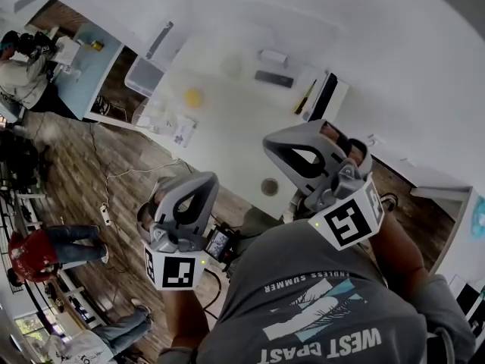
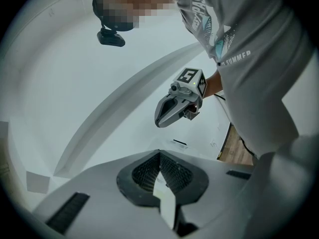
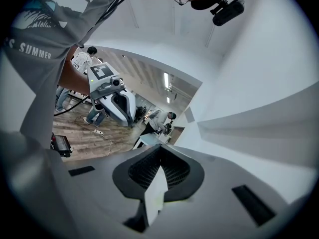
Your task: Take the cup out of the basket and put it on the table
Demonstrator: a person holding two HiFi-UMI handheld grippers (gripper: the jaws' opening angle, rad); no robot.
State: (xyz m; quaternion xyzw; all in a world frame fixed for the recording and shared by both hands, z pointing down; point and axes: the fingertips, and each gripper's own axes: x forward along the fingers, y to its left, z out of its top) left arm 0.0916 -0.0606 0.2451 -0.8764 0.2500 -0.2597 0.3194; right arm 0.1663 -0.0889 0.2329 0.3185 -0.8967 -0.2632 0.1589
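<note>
Cup: not surely made out in any view; judged to sit in the basket, well apart from both tools
Basket: probably the pale translucent container (image 1: 144,76) in the upper left of the head view, at the left end of the white tabletop (image 1: 227,139); its contents are too small to tell
Handling (judged): a cup should be light and stiff, with a smooth wall that may slip between the pads; its material is unknown, so treat it as breakable
Hold (judged): pinch the rim, one jaw inside and one outside, or take a handle if there is one, then lift clear of the basket wall
Other things on the tabletop: yellow round object (image 1: 194,97), dark bar (image 1: 273,78), white box (image 1: 273,55); a small grey round object (image 1: 270,186) near the lower edge may itself be a cup, but this cannot be told
Left tool (image 2: 160,158): jaws together, nothing between them; lower centre-left of the head view, close to the person's chest
Right tool (image 3: 160,153): jaws closed on nothing; right of centre in the head view, facing the left tool
Stage (judged): nothing is taken hold of yet
Writing: the grey shirt (image 1: 326,317) reads "WEST COAST", upside down in the head view, with "ENDLESS SUMMER" above it; "SUMMER" also shows in the left gripper view
Markers: black-and-white square patterns on each tool's cube, with no readable words
Surroundings: wooden floor (image 1: 91,173) and other people along the left edge of the head view
</note>
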